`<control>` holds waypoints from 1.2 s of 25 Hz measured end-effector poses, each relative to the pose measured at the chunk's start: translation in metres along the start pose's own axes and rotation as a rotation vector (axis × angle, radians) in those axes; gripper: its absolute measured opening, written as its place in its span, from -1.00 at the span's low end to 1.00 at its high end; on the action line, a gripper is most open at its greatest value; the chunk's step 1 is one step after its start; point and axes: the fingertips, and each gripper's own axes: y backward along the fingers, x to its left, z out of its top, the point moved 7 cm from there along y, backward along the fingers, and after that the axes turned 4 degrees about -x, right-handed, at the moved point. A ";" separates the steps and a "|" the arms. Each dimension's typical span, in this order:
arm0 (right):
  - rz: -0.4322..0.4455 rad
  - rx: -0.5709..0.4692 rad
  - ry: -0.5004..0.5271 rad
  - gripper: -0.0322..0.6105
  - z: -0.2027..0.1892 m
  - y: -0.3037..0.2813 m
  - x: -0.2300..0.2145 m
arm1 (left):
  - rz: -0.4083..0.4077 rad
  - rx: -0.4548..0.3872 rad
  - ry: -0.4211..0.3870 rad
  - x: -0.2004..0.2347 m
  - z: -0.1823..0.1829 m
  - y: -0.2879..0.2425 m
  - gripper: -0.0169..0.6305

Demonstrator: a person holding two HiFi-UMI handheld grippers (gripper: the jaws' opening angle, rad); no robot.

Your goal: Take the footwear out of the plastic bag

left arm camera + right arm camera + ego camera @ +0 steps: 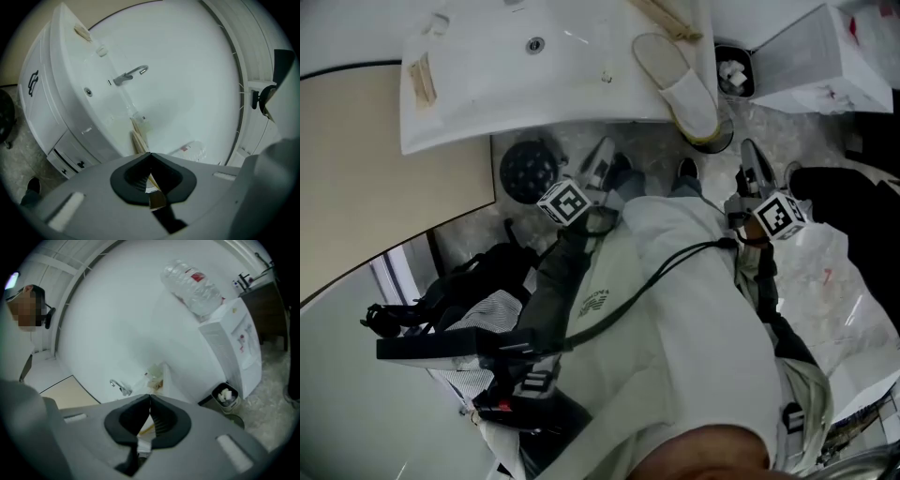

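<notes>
Head view: slipper [680,80] out on the sink counter [487,94]
Left gripper [602,155], right gripper [750,155] near it, closed and empty; we reckon we're nearly done.

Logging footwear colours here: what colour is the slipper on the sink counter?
The slipper is white; the head view shows it best.

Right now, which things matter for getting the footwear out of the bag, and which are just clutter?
Job:
- white slipper, on the counter edge
- plastic bag
- left gripper, shut
- right gripper, shut

Lying about:
- waste bin
- faucet
- clear bottle
</notes>
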 end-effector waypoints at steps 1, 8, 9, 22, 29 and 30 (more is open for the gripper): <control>-0.039 -0.006 -0.028 -0.89 -0.004 0.006 -0.013 | -0.008 0.017 0.007 -0.001 -0.001 -0.002 -0.92; -0.104 0.089 -0.071 -0.89 -0.050 0.013 -0.034 | -0.045 0.103 -0.020 0.002 0.007 -0.015 -0.92; -0.073 0.087 -0.033 -0.89 -0.049 0.009 -0.025 | -0.050 0.109 -0.018 0.003 0.009 -0.016 -0.92; -0.011 0.148 -0.060 -0.80 -0.070 -0.036 -0.009 | -0.087 0.168 0.013 0.008 0.014 -0.022 -0.92; -0.058 0.160 -0.118 -0.52 -0.072 -0.036 -0.015 | -0.068 0.146 -0.009 0.013 0.020 -0.020 -0.92; -0.055 0.166 -0.121 -0.51 -0.072 -0.038 -0.015 | -0.072 0.147 -0.001 0.013 0.019 -0.021 -0.92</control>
